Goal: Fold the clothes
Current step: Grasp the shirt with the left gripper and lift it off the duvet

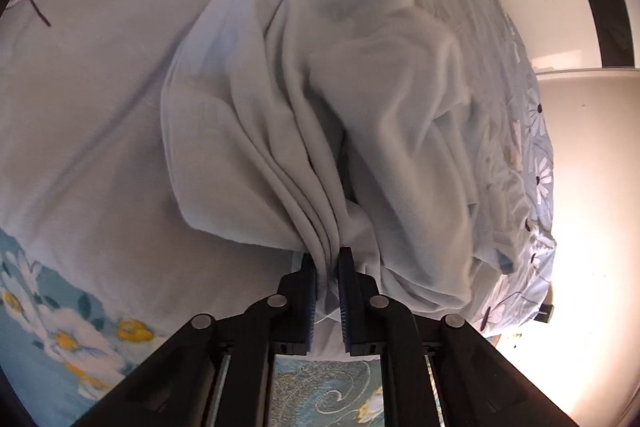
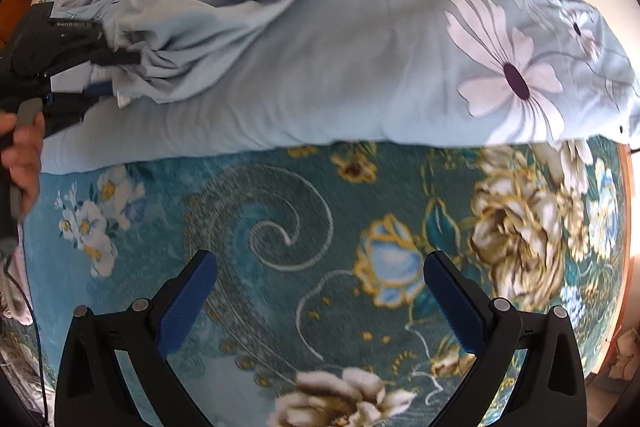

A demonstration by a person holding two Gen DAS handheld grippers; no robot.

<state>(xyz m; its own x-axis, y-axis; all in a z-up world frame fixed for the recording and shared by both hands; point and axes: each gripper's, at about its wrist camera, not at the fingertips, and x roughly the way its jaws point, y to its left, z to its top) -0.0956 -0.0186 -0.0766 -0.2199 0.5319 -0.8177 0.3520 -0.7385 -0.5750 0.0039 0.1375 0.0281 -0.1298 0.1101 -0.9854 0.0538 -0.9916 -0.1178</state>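
Pale blue quilt (image 1: 88, 75) fills the left wrist view, spread over a teal floral bedspread (image 1: 52, 339) that shows at the lower edge; white wall (image 1: 580, 155) to the right. Light blue garment (image 1: 320, 115) lies bunched on the quilt, folds converging toward the camera. Left gripper (image 1: 329, 267) clamped on a gathered bundle of those folds, blue pads pressed against the cloth on both sides.

Right wrist view: same quilt (image 2: 360, 75), daisy print at its right end, lying on the bedspread (image 2: 280, 219) which runs across the lower half. Garment (image 2: 208, 15) sits upper left on the quilt, crumpled. Left gripper (image 2: 116, 75) enters from the left edge, pinching the garment's near end, a hand (image 2: 22, 155) behind it. Right gripper (image 2: 320, 275) hangs over the bedspread, jaws spread wide, nothing between them, well apart from the garment
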